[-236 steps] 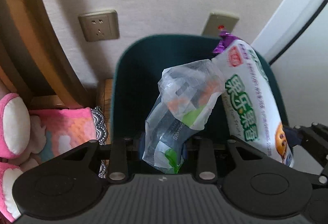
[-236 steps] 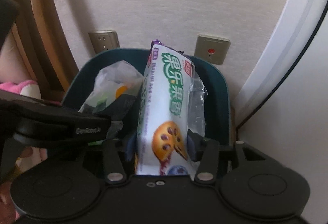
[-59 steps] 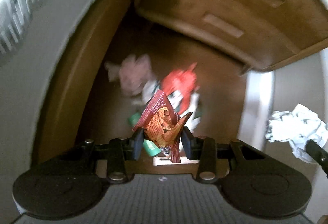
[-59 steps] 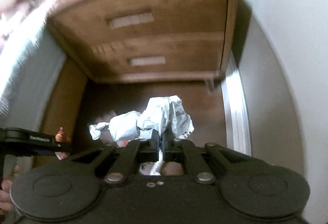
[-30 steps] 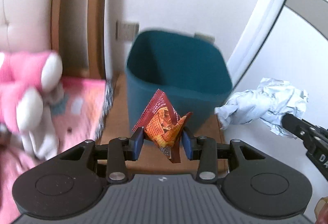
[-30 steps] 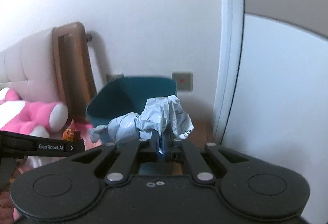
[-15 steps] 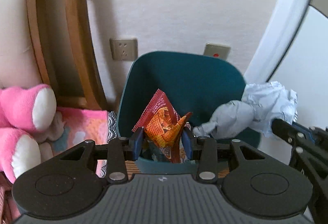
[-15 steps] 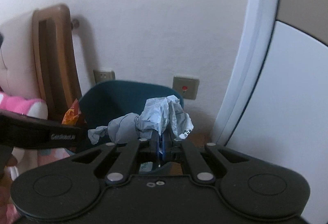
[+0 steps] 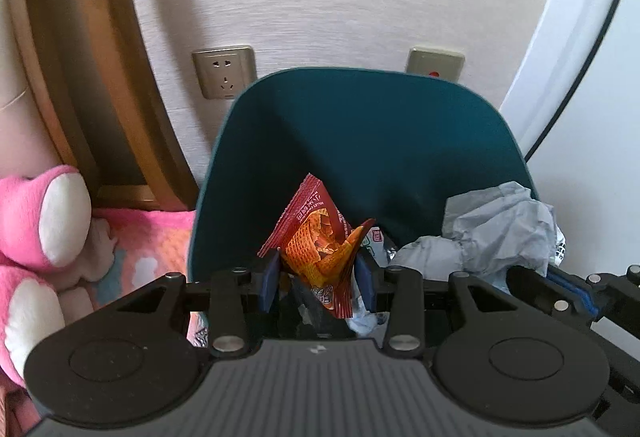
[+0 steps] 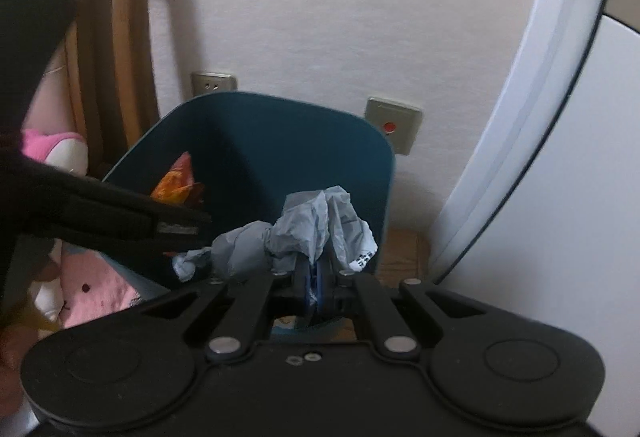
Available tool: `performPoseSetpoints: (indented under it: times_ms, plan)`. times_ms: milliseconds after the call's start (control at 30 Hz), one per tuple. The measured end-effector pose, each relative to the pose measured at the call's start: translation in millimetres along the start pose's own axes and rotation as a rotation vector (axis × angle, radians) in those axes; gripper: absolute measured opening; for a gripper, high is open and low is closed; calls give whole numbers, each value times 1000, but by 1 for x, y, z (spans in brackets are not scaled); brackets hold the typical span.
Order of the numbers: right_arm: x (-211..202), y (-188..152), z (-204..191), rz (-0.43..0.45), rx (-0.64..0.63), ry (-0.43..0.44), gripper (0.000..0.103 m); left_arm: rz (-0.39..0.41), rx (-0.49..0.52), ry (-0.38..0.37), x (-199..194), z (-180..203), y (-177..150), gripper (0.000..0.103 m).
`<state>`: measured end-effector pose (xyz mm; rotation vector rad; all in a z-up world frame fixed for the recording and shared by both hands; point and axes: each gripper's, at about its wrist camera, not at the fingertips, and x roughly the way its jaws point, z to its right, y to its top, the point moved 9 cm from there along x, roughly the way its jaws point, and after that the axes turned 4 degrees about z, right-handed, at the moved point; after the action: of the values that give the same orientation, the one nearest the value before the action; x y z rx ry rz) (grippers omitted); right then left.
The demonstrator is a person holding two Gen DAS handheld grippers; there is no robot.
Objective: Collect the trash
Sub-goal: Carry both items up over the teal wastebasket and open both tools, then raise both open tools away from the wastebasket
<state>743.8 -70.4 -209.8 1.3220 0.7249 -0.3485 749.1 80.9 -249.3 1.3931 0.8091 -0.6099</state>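
Note:
A dark teal trash bin (image 9: 360, 125) stands against the wall; it also shows in the right wrist view (image 10: 280, 157). My left gripper (image 9: 316, 279) is shut on a red and orange snack wrapper (image 9: 320, 237) and holds it over the bin's mouth. My right gripper (image 10: 316, 279) is shut on a crumpled grey-white paper wad (image 10: 304, 233), held over the bin's near right side; the wad also shows in the left wrist view (image 9: 488, 237). Earlier trash lies inside the bin (image 9: 376, 237), mostly hidden.
A wooden headboard frame (image 9: 80, 57) and a pink plush toy (image 9: 36, 221) on pink bedding are left of the bin. A wall socket (image 9: 224, 77) and a switch (image 9: 436, 61) are behind it. A white door frame (image 9: 560, 37) curves on the right.
Both grippers have moved closer to the bin and now hold their trash over its opening. Each still grips its item.

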Motion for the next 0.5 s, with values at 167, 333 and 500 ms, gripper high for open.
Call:
performPoseSetpoints:
  times_ms: [167, 333, 500]
  plan:
    - [3, -3, -3, -1, -12, 33, 10, -19, 41, 16, 12, 6, -3, 41]
    - [0, -7, -3, -4, -19, 55, 34, -52, 49, 14, 19, 7, -9, 57]
    - [-9, -8, 3, 17, 14, 66, 35, -12, 55, -3, 9, 9, -9, 68]
